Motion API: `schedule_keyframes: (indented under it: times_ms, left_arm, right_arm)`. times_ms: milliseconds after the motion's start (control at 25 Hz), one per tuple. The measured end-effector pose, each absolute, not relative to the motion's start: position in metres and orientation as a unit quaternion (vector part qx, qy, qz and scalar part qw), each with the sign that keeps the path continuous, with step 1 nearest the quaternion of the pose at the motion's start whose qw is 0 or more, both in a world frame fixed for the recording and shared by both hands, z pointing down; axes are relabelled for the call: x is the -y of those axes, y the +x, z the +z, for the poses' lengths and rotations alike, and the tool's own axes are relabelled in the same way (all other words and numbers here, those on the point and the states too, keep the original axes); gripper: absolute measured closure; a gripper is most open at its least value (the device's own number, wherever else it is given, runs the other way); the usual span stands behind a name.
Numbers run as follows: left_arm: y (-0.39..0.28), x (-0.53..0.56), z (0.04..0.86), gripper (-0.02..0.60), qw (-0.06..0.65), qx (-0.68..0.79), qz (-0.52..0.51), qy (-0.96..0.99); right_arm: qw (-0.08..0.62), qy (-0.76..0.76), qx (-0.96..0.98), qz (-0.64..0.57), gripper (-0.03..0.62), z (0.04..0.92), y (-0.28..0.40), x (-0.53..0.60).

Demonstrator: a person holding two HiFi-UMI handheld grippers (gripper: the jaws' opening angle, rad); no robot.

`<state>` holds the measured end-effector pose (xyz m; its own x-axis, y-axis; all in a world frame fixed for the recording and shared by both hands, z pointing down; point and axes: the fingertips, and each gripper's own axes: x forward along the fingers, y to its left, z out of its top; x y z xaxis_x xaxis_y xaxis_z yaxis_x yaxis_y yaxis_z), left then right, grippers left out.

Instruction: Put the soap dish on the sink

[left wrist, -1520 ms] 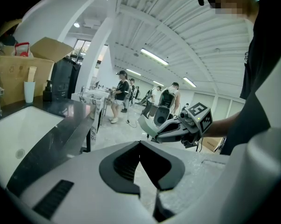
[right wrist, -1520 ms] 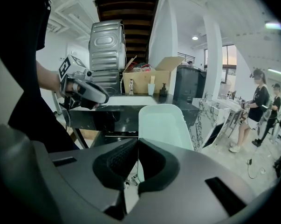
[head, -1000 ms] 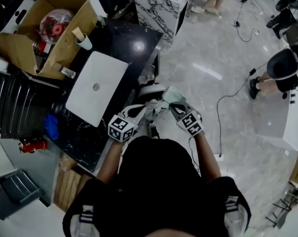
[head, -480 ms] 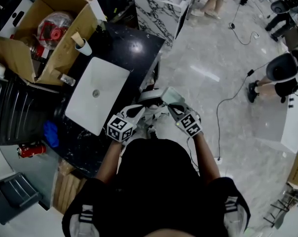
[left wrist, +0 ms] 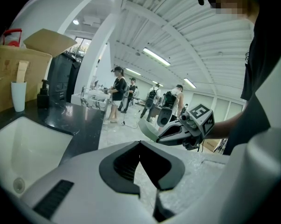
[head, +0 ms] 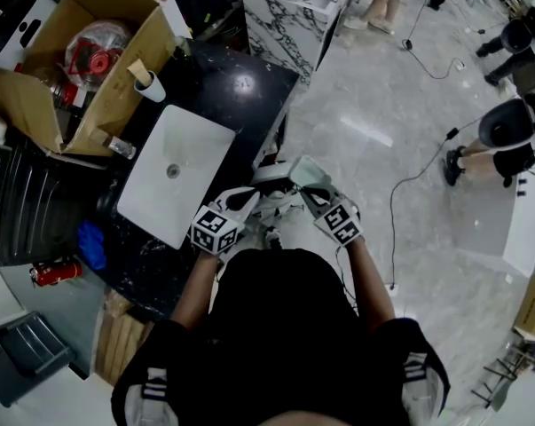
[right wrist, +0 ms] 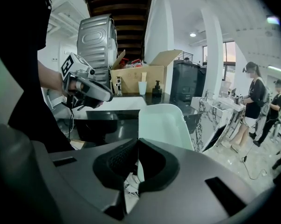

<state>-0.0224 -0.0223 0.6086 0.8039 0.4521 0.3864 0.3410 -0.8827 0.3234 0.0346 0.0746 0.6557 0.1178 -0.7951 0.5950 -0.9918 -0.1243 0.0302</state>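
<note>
The soap dish (right wrist: pixel 165 124) is a pale green shallow tray, and my right gripper (right wrist: pixel 138 146) is shut on its near edge. In the head view the soap dish (head: pixel 310 170) is held out in front of my body, over the floor and right of the counter. The white sink (head: pixel 174 174) is set in a black counter (head: pixel 240 82), to the left of both grippers. My left gripper (head: pixel 254 195) hangs beside the right gripper (head: pixel 304 190). In its own view the left gripper (left wrist: pixel 140 143) is shut with nothing in it.
An open cardboard box (head: pixel 90 56) full of items stands behind the sink, with a white cup (head: pixel 150 76) and a small bottle (head: pixel 121 145) near it. A marble-patterned block (head: pixel 294 11) stands past the counter's end. People stand on the glossy floor (head: pixel 400 122); a cable lies there.
The sink and counter have slid slightly right and down in the head view as my viewpoint shifted. Both grippers stay in front of my body, the right one still holding the soap dish.
</note>
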Motion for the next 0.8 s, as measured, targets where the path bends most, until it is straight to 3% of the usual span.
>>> schedule_keyframes:
  times_ms: [800]
  left_arm:
    - [-0.038, 0.042, 0.613, 0.581, 0.123, -0.206, 0.229, 0.943]
  right_arm:
    - [0.234, 0.704, 0.631, 0.226, 0.597, 0.66, 0.018, -0.057]
